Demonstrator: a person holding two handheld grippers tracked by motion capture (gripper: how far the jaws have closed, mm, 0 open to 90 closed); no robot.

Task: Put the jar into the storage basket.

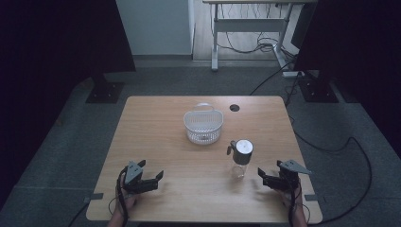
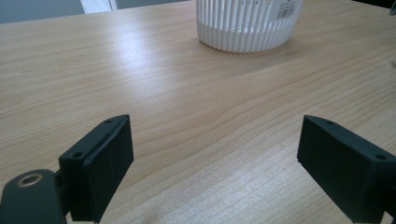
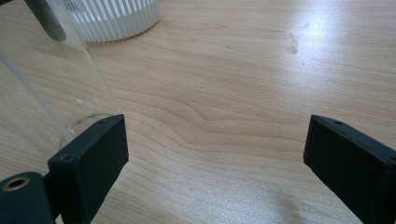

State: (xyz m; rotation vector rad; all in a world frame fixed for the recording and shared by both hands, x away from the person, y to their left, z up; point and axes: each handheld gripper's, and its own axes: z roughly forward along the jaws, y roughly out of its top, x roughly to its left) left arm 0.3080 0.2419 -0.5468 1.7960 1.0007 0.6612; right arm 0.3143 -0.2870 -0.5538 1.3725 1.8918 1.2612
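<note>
I hold the left gripper (image 1: 152,178) low over the near left part of the table (image 1: 156,137), my hand under it at the edge, jaws level and pointing inward toward the middle; its jaws stand wide with bare wood between them. The right gripper (image 1: 265,176) sits the same way at the near right, pointing inward at the left one, its jaws wide too and closed on nothing. The bottle (image 1: 240,160) stands upright just ahead of the right gripper and to its left, near but not touching. The basket (image 1: 203,125) is farther off, ahead and between both grippers. In the right gripper view the bottle (image 3: 51,79) is cut off at the top and its clear wall is hard to trace; in the left gripper view the basket (image 2: 245,23) is cropped above.
</note>
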